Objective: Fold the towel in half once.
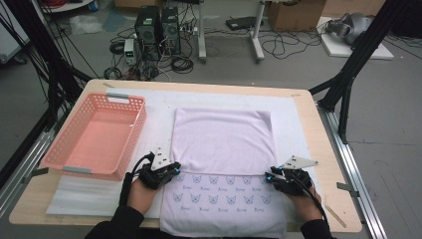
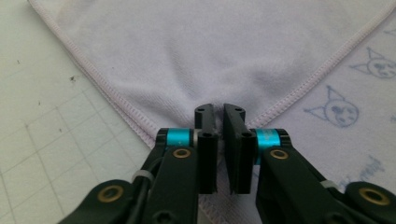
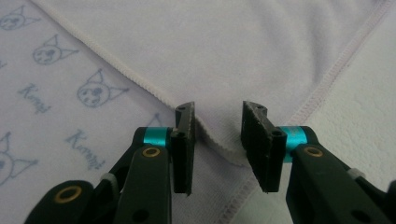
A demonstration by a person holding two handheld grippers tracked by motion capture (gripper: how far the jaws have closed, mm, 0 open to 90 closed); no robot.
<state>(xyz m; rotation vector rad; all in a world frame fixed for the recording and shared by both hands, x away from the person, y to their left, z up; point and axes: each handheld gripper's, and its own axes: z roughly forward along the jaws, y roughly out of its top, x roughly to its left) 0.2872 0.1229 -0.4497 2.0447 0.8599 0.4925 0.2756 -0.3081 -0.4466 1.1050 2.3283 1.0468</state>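
The towel (image 1: 223,149) lies in the middle of the table (image 1: 318,149), on a white mat (image 1: 293,114), with its far part folded forward so that the plain lilac back covers most of it and a near band of printed cat faces is left bare. The left gripper (image 1: 175,170) has its jaws almost together on the left corner of the folded layer, a thin pinch of cloth caught between them. The right gripper (image 1: 270,175) stands narrow but not closed at the right corner; in the right gripper view a small ridge of hem rises between the jaws without being pressed. That mismatch is the likely source of trouble: if both hands lift or pull now, only the left corner would come away, dragging the fold askew and leaving a slanted edge. The left pinch also looks shallow, right at the stitched hem, so the soft pile could slide out under a sideways tug. The right jaws could equally close on both layers, since the fold edge sits flat on the printed layer beneath. The cloth itself looks thin, fleecy and limp, with a neat stitched border and slight puckering around the left grip. A pink basket (image 1: 94,137) sits well apart at the left.
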